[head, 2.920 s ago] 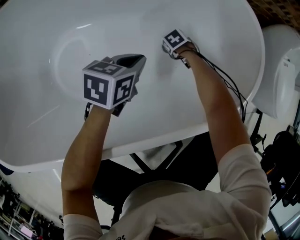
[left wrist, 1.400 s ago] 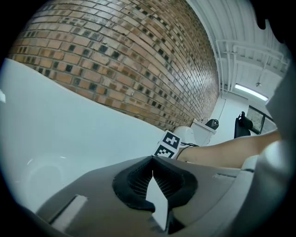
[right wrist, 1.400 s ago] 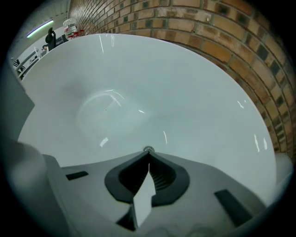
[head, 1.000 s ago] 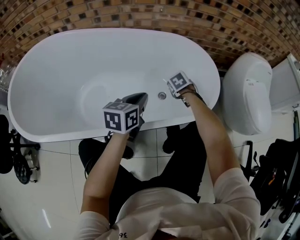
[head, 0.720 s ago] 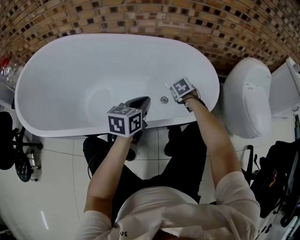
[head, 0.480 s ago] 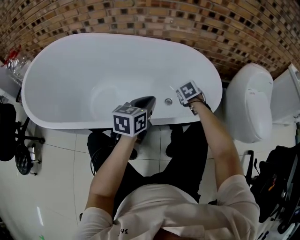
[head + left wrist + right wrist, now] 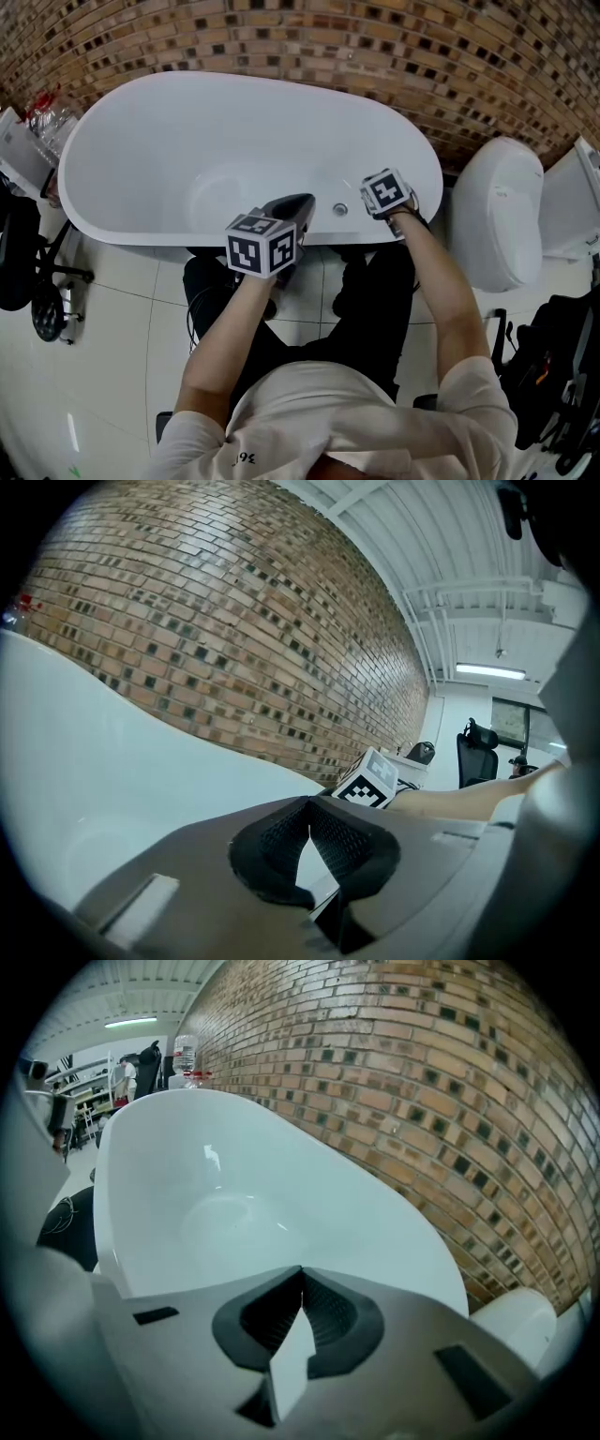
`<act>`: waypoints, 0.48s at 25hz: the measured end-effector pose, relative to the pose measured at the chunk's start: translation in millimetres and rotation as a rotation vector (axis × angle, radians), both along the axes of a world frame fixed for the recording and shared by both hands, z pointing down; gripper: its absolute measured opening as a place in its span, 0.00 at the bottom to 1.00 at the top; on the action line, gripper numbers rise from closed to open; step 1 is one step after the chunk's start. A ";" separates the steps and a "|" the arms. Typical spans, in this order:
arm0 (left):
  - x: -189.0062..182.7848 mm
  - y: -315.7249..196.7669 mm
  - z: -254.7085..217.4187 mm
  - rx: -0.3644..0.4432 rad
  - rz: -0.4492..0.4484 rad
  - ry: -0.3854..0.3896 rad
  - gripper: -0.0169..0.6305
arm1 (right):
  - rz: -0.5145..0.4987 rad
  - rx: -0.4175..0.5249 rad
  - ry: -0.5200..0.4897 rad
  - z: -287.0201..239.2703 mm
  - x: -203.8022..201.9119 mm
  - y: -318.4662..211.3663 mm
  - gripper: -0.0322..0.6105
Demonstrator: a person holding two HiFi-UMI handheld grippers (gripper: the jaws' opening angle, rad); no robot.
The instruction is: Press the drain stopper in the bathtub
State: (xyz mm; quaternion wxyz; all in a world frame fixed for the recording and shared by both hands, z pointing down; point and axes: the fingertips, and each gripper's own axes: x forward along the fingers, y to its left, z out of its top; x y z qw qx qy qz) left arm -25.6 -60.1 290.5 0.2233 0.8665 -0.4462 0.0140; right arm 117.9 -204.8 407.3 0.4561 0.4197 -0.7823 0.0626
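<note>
White bathtub (image 7: 141, 131), its drain stopper (image 7: 340, 209) tiny (detail indistinct)

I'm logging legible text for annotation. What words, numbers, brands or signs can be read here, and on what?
No text can be quoted from these pictures.
Left cube on the left gripper: black-and-white square pattern, no letters.
Right cube on the right gripper: the same kind of pattern.
Shirt print: too small and cut off to read.
Bottle with a red label: too small to read.
</note>
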 end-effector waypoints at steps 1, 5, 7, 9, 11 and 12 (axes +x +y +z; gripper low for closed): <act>-0.8 2.3 -2.2 0.005 -0.003 0.004 0.03 | -0.016 0.020 -0.010 -6.8 -4.4 3.2 0.08; -0.6 10.9 -10.6 0.026 -0.008 0.019 0.03 | -0.066 0.086 -0.007 -28.9 -11.6 16.5 0.08; 0.1 15.5 -13.9 0.035 -0.005 0.020 0.03 | -0.089 0.115 0.009 -37.8 -12.9 24.3 0.08; -0.8 19.0 -15.9 0.045 -0.009 0.019 0.03 | -0.112 0.149 0.019 -48.0 -14.7 32.7 0.08; -4.9 20.4 -17.8 0.056 -0.023 0.020 0.03 | -0.126 0.188 0.011 -60.6 -17.3 40.1 0.08; -7.9 21.0 -19.0 0.060 -0.031 0.024 0.03 | -0.130 0.208 0.000 -67.3 -19.4 43.7 0.08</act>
